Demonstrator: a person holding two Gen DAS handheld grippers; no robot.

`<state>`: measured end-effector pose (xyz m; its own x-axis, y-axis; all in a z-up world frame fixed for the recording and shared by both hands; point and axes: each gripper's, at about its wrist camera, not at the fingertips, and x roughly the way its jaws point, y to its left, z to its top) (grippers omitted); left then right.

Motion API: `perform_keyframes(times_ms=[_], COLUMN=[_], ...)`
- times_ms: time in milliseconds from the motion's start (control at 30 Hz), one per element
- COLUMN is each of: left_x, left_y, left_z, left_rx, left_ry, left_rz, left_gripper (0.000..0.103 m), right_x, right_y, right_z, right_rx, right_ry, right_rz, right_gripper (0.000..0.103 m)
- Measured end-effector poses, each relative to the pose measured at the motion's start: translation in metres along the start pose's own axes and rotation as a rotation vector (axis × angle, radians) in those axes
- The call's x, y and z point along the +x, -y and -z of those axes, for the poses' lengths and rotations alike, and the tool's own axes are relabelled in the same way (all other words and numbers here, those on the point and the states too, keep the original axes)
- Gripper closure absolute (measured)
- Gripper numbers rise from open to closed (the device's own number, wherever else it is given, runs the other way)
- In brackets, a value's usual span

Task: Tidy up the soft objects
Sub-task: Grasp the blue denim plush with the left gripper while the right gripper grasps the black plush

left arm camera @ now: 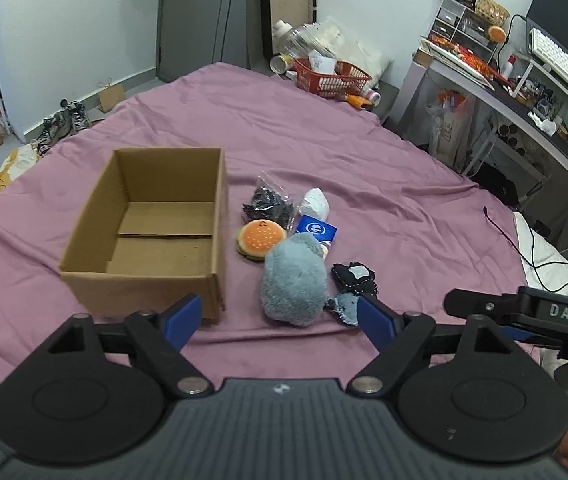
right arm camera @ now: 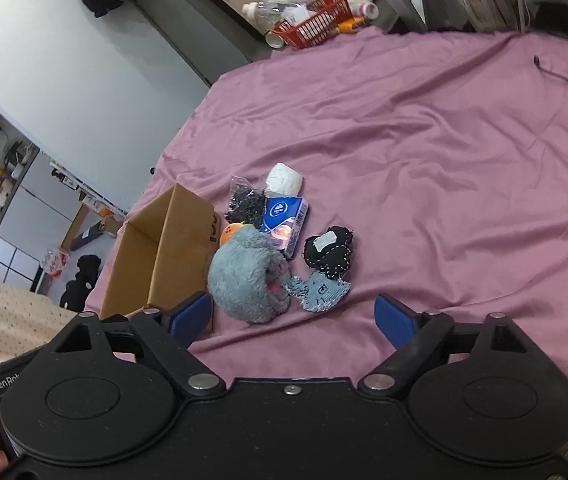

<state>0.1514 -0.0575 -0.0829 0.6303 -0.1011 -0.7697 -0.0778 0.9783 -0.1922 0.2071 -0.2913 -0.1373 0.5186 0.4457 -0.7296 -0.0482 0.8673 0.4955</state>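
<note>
- Presently, left gripper (left arm camera: 279, 322) held above the near edge of the purple bedsheet (left arm camera: 364, 152); blue fingers spread wide, nothing between them.
- Right gripper (right arm camera: 294, 318) likewise above the sheet, blue fingers wide apart, holding nothing. Its black body shows at the right edge of the left wrist view.
- Cardboard box (left arm camera: 151, 228) sits open-topped on the sheet, left of the pile; interior bare, bottom flaps visible.
- Soft items lie clustered just right of the box, none inside it.
- Grey-blue fluffy plush (left arm camera: 294, 280) is nearest the grippers; in the right wrist view a pink patch shows on its side.
- Burger-shaped plush (left arm camera: 260, 239) lies between the box and the grey plush, touching the latter.
- Clear bag of black bits (left arm camera: 267, 202) sits behind the burger; white soft bundle (left arm camera: 315, 202) just beside it.
- Blue tissue packet (left arm camera: 318, 232) lies below the white bundle, partly hidden by the grey plush.
- Black stitched pouch (left arm camera: 354, 276) with a pale label sits right of the plush; denim fabric piece (right arm camera: 322, 292) just in front of it, touching.
- Red basket (left arm camera: 332, 76) stands at the far edge of the bed, amid clutter.
</note>
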Motion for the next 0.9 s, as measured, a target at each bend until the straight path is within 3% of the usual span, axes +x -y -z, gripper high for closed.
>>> perform_keyframes(times_ms=[200,467,767,900], left_x=[0.022,0.056,0.100,0.119], left_y=[0.010,0.032,0.061,0.068], left_z=[-0.006,-0.005,0.003,0.009], left_rx=[-0.008,-0.022,-0.027,-0.068], left_ry=[-0.013,-0.048,-0.113,-0.147], left_rz=[0.022,0.061,0.088,0.087], left_gripper=[0.040,0.057,0.073,0.075], right_x=[0.018,0.046,0.074,0.086], right_y=[0.019,0.043,0.069,0.078], right_z=[-0.012,-0.026,-0.028,-0.030], right_rx=[0.059,0.132,0.223,0.243], right_ry=[-0.013,-0.025,-0.072,-0.101], right_rz=[-0.018,-0.078,-0.170,-0.211], right_gripper=[0.024,0.039,0.049,0.051])
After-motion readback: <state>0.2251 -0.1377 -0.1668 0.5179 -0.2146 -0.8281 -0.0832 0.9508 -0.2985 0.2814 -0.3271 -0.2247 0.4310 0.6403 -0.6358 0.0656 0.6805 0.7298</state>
